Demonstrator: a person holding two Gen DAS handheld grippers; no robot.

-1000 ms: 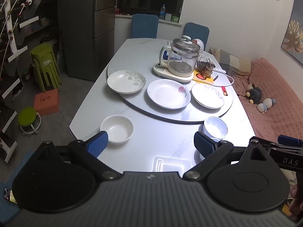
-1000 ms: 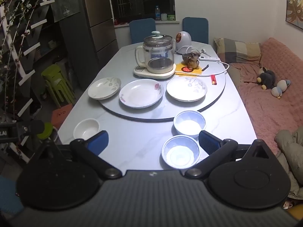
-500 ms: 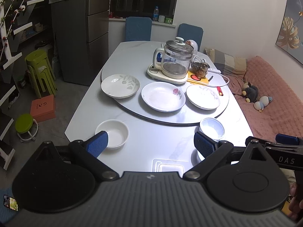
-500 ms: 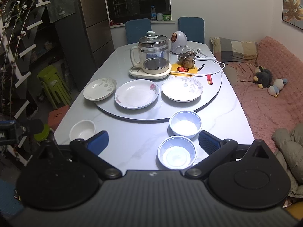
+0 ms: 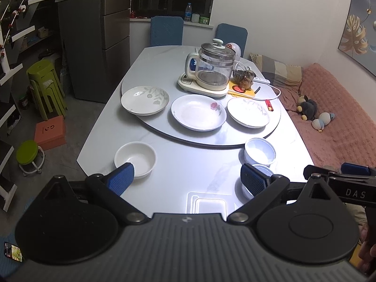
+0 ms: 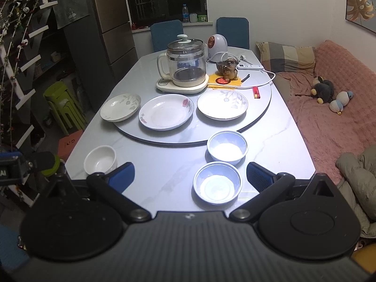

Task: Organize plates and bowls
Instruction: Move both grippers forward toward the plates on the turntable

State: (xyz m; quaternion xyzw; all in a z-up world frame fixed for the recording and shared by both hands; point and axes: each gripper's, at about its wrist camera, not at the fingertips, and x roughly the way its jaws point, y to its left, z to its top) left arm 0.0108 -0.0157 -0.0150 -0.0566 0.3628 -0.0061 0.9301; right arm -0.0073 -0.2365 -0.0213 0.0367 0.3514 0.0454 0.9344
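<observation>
Three plates sit in a row on the turntable (image 6: 263, 108): a leaf plate (image 6: 120, 107) at 10 o'clock of the table (image 6: 164, 171), a rose plate (image 6: 166, 112) at centre, and a second leaf plate (image 6: 222, 104) at 1 o'clock. Three bowls stand on the bare tabletop nearer the camera: a white bowl (image 6: 100, 160) at 8 o'clock close to the left edge, and two blue bowls at 5 o'clock, the far one (image 6: 227, 148) just off the turntable rim, the near one (image 6: 217, 183) just beside it toward the near edge. One kettle (image 6: 184, 65) stands behind the plates, with a dog figurine (image 6: 229, 69) beside it at 3 o'clock.

The left gripper (image 5: 186, 178) hangs over the near table edge, fingers spread wide and empty; its left pad (image 5: 119, 179) overlaps the white bowl (image 5: 135, 159) in view, though contact cannot be told. The right gripper (image 6: 190, 176) is likewise wide open and holds nothing, the near blue bowl between its fingers in view.

Open tabletop lies between the white bowl and the blue pair. A pink sofa (image 6: 329, 117) runs along the table's right side; two chairs stand at 12 o'clock.
</observation>
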